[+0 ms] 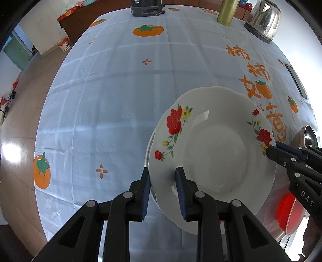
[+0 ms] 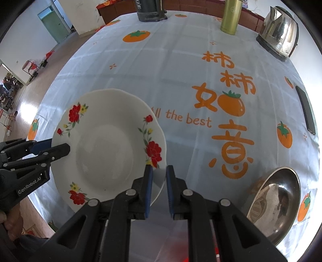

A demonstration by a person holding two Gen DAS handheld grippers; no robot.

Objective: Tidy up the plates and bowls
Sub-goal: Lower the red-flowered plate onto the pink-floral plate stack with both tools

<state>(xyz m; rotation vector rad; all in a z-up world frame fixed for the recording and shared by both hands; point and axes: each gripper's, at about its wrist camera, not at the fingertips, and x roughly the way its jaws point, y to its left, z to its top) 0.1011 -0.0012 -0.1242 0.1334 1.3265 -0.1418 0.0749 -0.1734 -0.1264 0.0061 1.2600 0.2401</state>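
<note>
A large table fills both wrist views, covered by a pale blue tablecloth (image 2: 161,66) printed with orange persimmons, Chinese characters and the words "All the best".

The biggest dish is a white deep plate (image 1: 211,153) with a scalloped rim and red and yellow flowers. It is held between both grippers above the near part of the table, slightly tilted. In the left wrist view a second rim, seemingly of metal, shows just under its left edge, so it may sit over another dish; what that is cannot be told.

A stainless steel bowl (image 2: 275,203) sits empty by itself at the near right of the table, well apart from the plate. Something red and round (image 1: 289,213), perhaps another bowl, shows low on the right of the left wrist view, mostly hidden.

At the far edge stand a steel electric kettle (image 2: 278,28), an olive-green flask (image 2: 230,17) and a dark appliance (image 2: 151,11). A dark phone (image 2: 306,110) lies at the right edge.

The left gripper (image 1: 163,175) has its jaws narrowed onto the plate's left rim, one finger over the rim and one outside it. The right gripper (image 2: 159,171) is closed tightly on the plate's right rim.

As a judgement, the sorting is under way but not finished: the plate is in hand and not yet set down, and the steel bowl remains alone, not grouped with anything.
</note>
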